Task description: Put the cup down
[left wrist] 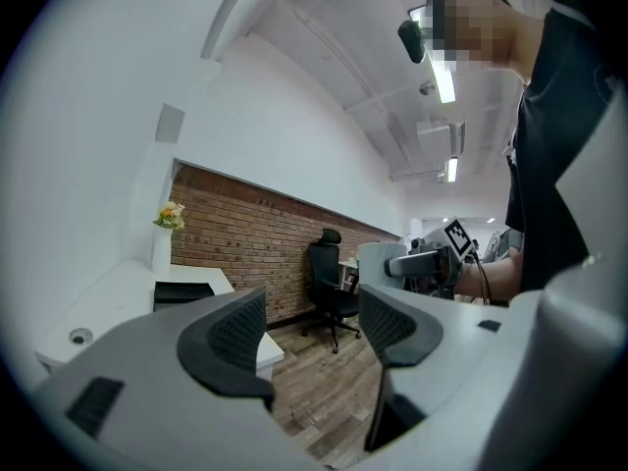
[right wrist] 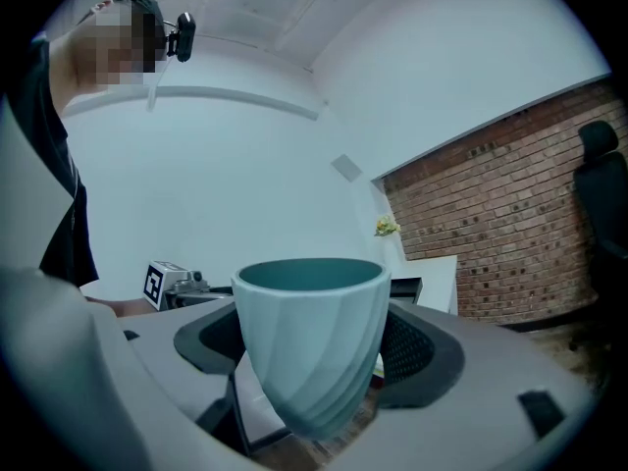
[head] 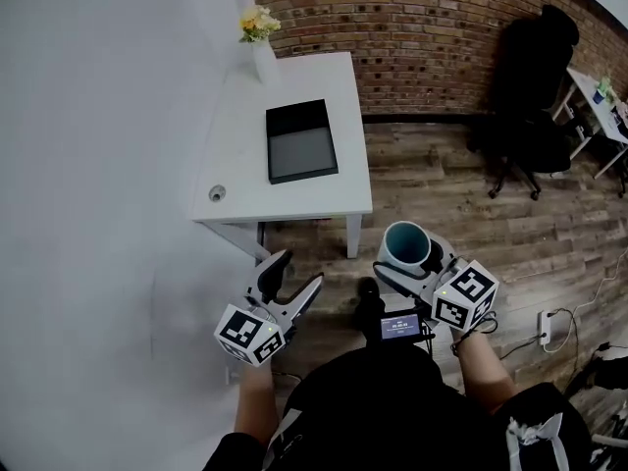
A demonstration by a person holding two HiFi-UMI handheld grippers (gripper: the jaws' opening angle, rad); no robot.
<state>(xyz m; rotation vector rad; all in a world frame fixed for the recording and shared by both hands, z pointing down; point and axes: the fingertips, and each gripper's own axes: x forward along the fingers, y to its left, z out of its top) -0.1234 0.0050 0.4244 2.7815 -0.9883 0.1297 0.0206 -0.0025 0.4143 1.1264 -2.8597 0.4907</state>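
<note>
A pale teal cup (head: 404, 244) with a darker inside is held upright in the air by my right gripper (head: 417, 258), in front of the person's body and over the wooden floor. In the right gripper view the cup (right wrist: 310, 337) fills the gap between the two dark pads (right wrist: 412, 346), which press on its sides. My left gripper (head: 291, 281) hangs to the left at about the same height, open, with nothing between its pads (left wrist: 228, 340). The cup (left wrist: 381, 259) and right gripper also show in the left gripper view, off to the right.
A white table (head: 235, 165) stands ahead against the white wall, carrying a black tray (head: 300, 141), a white vase of flowers (head: 261, 42) and a small round fitting (head: 217, 193). A black office chair (head: 528, 96) stands at the brick wall on the right. A power strip (head: 543, 328) with cables lies on the floor.
</note>
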